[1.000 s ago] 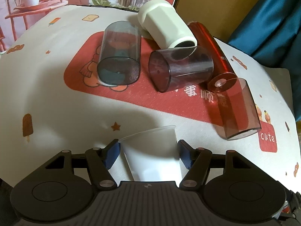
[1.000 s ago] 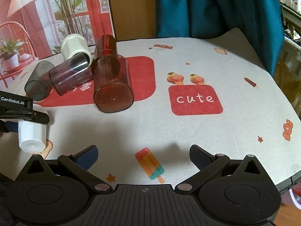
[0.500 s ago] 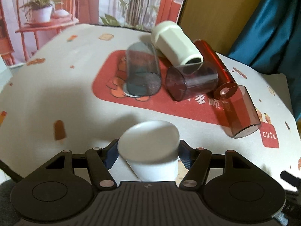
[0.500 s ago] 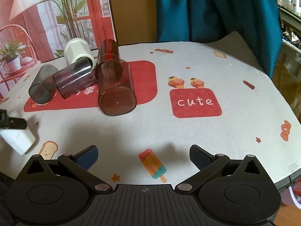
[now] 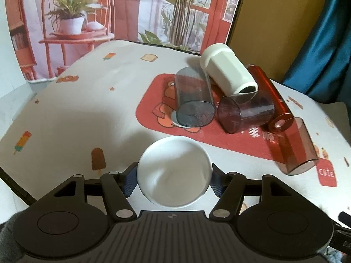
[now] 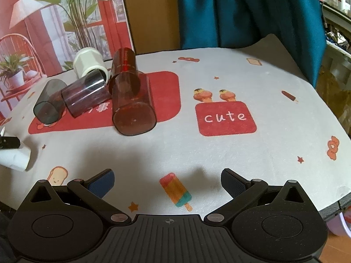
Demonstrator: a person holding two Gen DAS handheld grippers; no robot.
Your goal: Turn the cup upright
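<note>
White plastic cup sits clamped between my left gripper's blue fingers, held above the patterned counter, flat round end facing the camera. My right gripper hovers with fingers spread apart, gripping nothing.

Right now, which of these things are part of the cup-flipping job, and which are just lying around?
In the job:
- white cup, gripped off the table
- left gripper, shut on it

Lying about:
- grey cup, on its side
- purple cup, on its side
- brown cup, on its side
- cream cup, on its side
- red tube
- right gripper, open and empty
</note>
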